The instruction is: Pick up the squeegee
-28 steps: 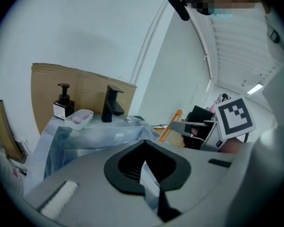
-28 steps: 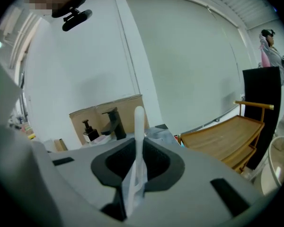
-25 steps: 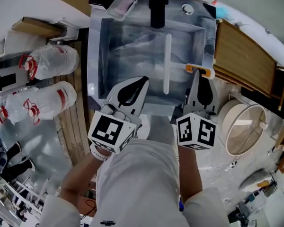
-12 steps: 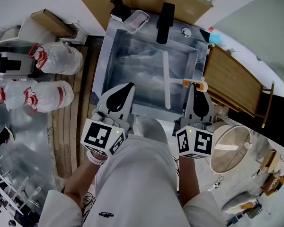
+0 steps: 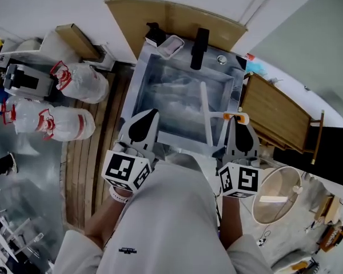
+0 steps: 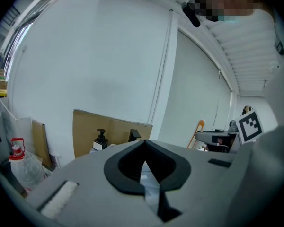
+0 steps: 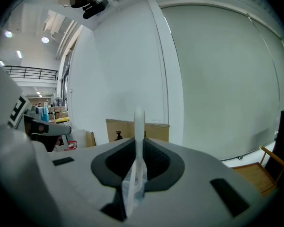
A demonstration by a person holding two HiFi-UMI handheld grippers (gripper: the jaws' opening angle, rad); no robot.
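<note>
You are gripping the squeegee with the right tool: its jaws are clenching the orange end of the handle, and in the right gripper view a thin white part of the squeegee is standing straight up between the two dark pads. The long white blade is running from far to near over the right part of the metal sink, just left of the right tool, with its near end crossing the sink's near rim; how high it is hanging over the basin cannot be told from above. You are holding the left tool over the near left part of the sink, well apart from the squeegee, and its jaws are meeting at the tips with nothing between them. Both tools are pointing away from you toward the far wall. A black faucet is standing at the sink's far edge, with a dark soap bottle to its left and a cardboard sheet leaning behind them. Two plastic jugs are lying on the floor to the left, and a wooden frame is sitting to the right of the sink.
</note>
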